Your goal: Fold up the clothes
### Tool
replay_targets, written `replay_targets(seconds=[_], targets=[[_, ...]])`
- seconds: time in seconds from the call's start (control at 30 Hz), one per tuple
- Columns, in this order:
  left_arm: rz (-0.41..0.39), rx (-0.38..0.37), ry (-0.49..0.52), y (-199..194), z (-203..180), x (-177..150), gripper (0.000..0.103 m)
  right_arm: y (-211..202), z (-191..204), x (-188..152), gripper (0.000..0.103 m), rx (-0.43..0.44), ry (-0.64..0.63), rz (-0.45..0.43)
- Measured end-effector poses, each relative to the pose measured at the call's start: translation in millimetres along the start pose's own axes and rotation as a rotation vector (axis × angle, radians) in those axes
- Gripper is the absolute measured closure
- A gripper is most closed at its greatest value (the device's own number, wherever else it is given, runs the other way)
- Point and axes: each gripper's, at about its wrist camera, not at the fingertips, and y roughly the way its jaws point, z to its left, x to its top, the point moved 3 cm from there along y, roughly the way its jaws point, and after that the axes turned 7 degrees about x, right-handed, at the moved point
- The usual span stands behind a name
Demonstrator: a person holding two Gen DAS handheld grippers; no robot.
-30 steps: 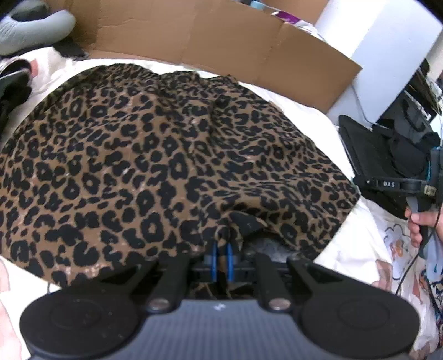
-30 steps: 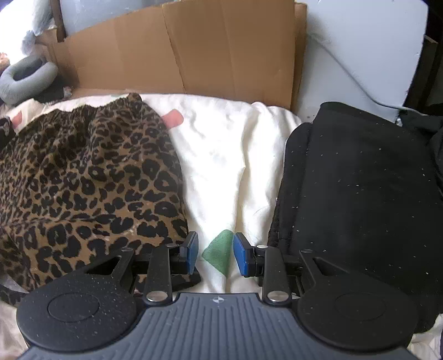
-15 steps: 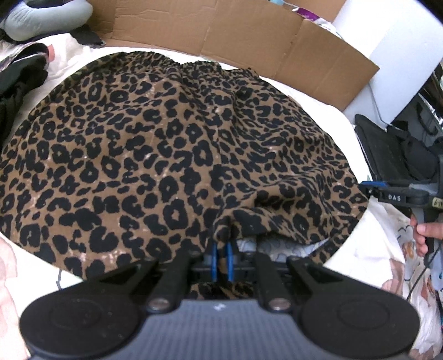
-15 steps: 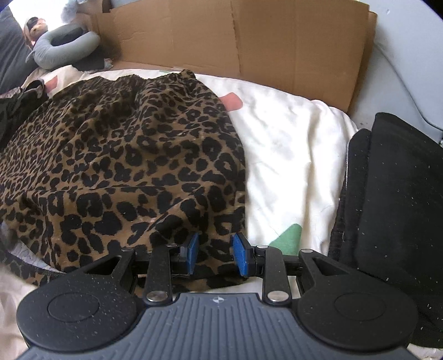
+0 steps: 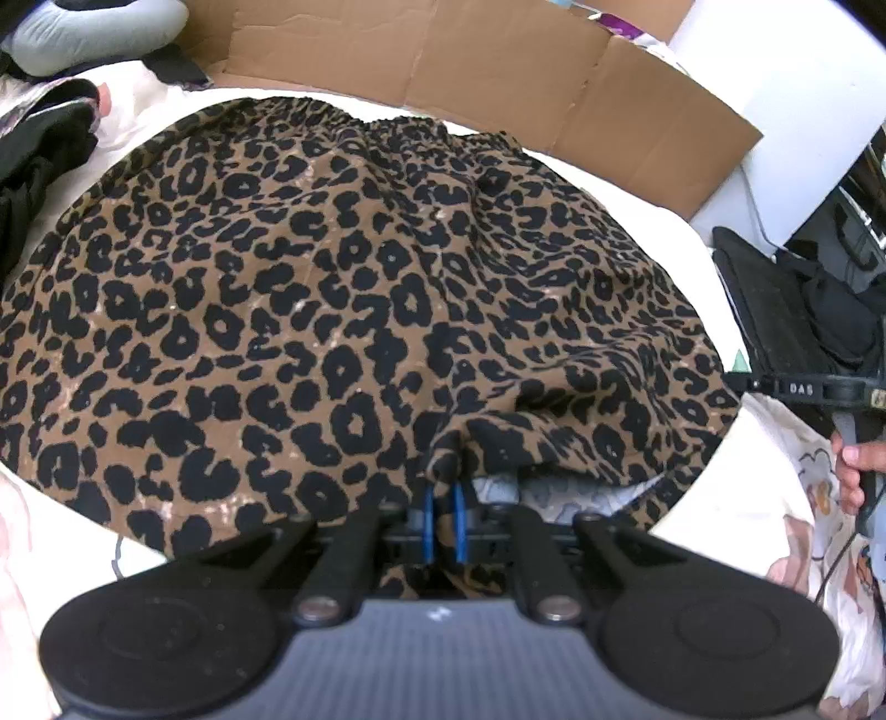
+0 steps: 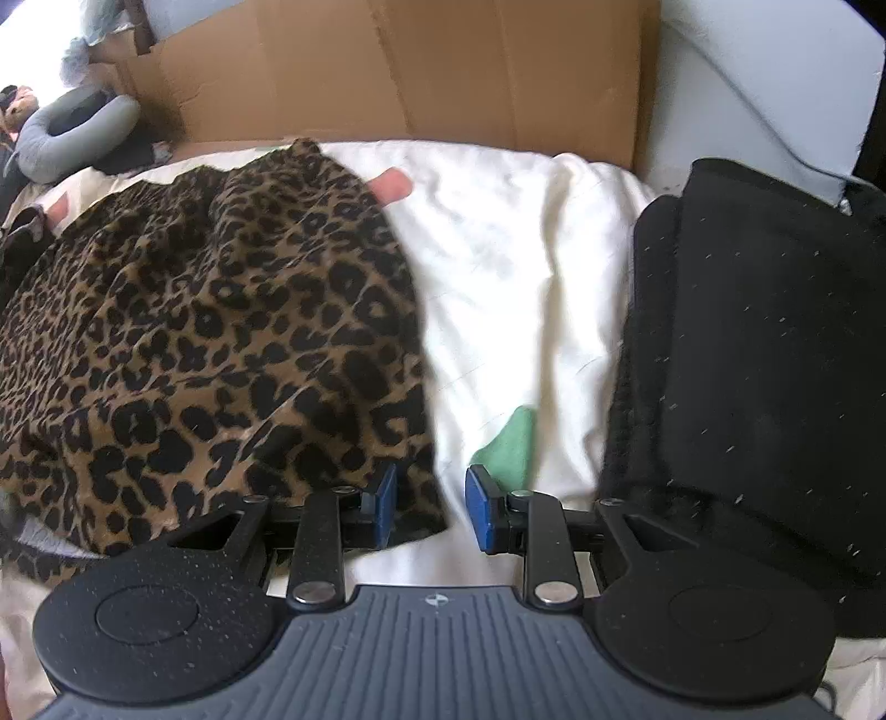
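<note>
leopard-print cloth is filling most of the left wrist view: a skirt (image 5: 343, 310) is lying spread on a white bed sheet (image 5: 620, 194), its gathered waistband running along the far edge of the bed beside a sheet of brown cardboard (image 5: 498, 66). the left gripper (image 5: 444, 518) is clenching its blue pads on the near hem of the skirt, and a small fold of the cloth is bunching up just above the pads. a grey neck pillow (image 5: 94, 27) is sitting at the far left corner, with dark clothes (image 5: 39, 144) below it at the left edge. at the right edge a hand (image 5: 855, 471) is holding the handle of the right gripper, whose jaws are lying beyond the skirt's edge and not showing here.

moving to the right wrist view, the skirt (image 6: 210, 343) is covering the left half of the bed, and its right edge is running down to the near side. the right gripper (image 6: 431, 507) is holding its jaws partly apart and not pressing on anything; the skirt's near right corner is lying by the left pad, with bare sheet (image 6: 498, 266) under the rest of the gap. a green patch (image 6: 509, 443) on the sheet is showing just beyond the right pad. a black bag (image 6: 747, 360) is resting along the right edge of the bed. the cardboard (image 6: 415, 66) is standing along the far edge, and the neck pillow (image 6: 72, 130) is lying at the far left.
</note>
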Motion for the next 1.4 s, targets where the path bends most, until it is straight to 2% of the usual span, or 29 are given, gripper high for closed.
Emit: replay_targets(seconds=[0.13,0.23,0.3,0.37,0.57,0.8,1.0,1.23,1.3,1.4], targets=[[0.002,0.000,-0.002,1,0,-1,0.094,3,4,-4,0.070,0.018,0.028,0.014],[0.002,-0.001,-0.004,1,1,-1,0.094,5,-4,-6,0.072,0.045,0.103,0.022],[0.000,-0.002,-0.005,1,0,-1,0.094,5,-8,-5,0.094,0.061,0.138,0.033],[-0.002,-0.004,-0.005,0,0,-1,0.094,1,-7,-3,0.100,0.054,0.127,0.034],[-0.019,-0.036,-0.005,-7,-5,0,0.095,-26,2,8,0.101,0.037,0.056,-0.002],[-0.034,-0.086,0.007,-14,-16,0,0.095,-61,4,28,0.102,-0.023,-0.021,-0.073],[-0.021,-0.122,0.012,-14,-21,-4,0.095,-75,3,46,0.102,-0.065,-0.056,-0.119],[0.041,-0.173,0.079,-7,-37,-24,0.095,-82,6,54,0.102,-0.132,-0.090,-0.146],[0.060,-0.177,0.098,-4,-39,-32,0.095,-75,6,51,0.101,-0.126,-0.087,-0.130],[0.072,-0.171,0.096,-2,-37,-38,0.096,-64,-1,39,0.097,-0.065,-0.029,-0.099]])
